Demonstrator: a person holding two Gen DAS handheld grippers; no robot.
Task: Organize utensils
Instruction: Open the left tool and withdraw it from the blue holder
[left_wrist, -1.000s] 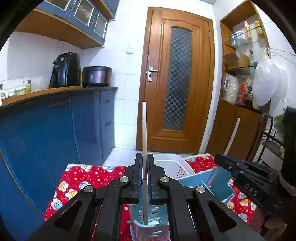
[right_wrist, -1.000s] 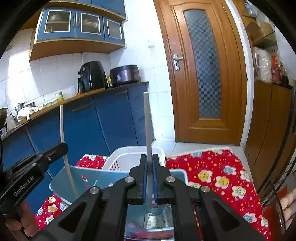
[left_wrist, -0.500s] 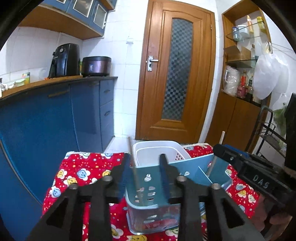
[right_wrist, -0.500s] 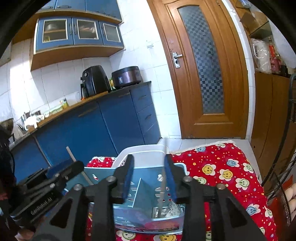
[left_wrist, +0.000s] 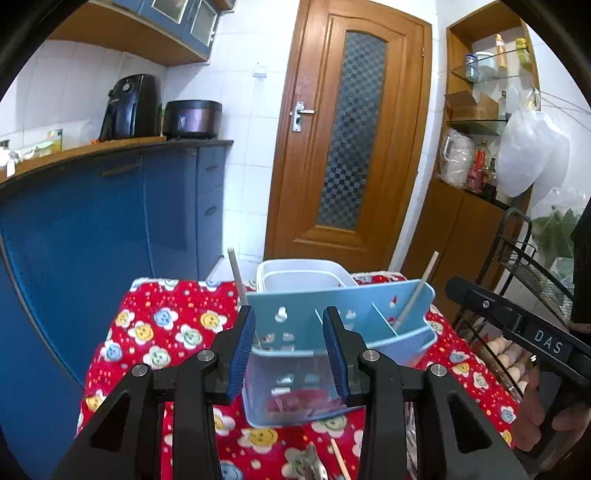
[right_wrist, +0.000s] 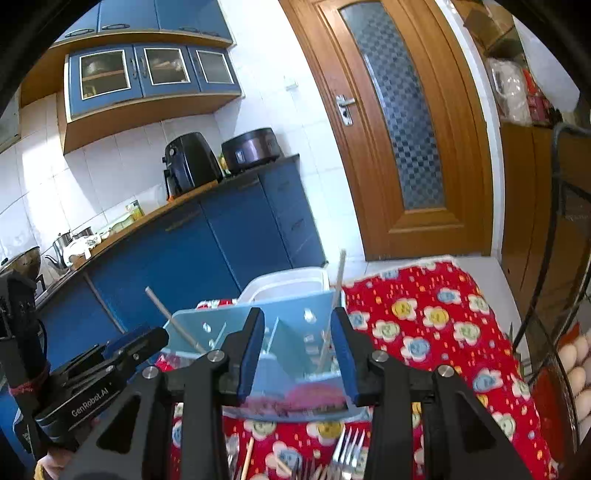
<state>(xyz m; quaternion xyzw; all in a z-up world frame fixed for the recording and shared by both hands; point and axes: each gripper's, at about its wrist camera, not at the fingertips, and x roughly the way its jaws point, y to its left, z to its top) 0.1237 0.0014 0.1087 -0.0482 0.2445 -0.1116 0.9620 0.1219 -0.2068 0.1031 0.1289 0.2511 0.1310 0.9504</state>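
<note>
A light blue utensil caddy (left_wrist: 295, 321) with dividers stands on the red flowered tablecloth (left_wrist: 155, 332). One pale chopstick (left_wrist: 236, 280) leans in its left compartment and another (left_wrist: 417, 291) in its right one. My left gripper (left_wrist: 288, 350) is open just in front of the caddy, nothing between its pads. In the right wrist view, my right gripper (right_wrist: 297, 354) is also open before the caddy (right_wrist: 295, 317), with both chopsticks (right_wrist: 173, 325) (right_wrist: 334, 295) leaning free. Forks (right_wrist: 347, 450) and a loose chopstick (right_wrist: 247, 458) lie on the cloth below.
A white basket (left_wrist: 303, 273) sits right behind the caddy. Blue cabinets (left_wrist: 92, 240) run along the left, a wooden door (left_wrist: 347, 147) at the back. A wire rack with eggs (right_wrist: 576, 369) stands at the right. A person's hand (left_wrist: 532, 410) holds the right gripper's handle.
Both grippers were shut on upright chopsticks over the caddy; both have opened, the chopsticks dropped into the compartments, and the grippers drew back and lower.
</note>
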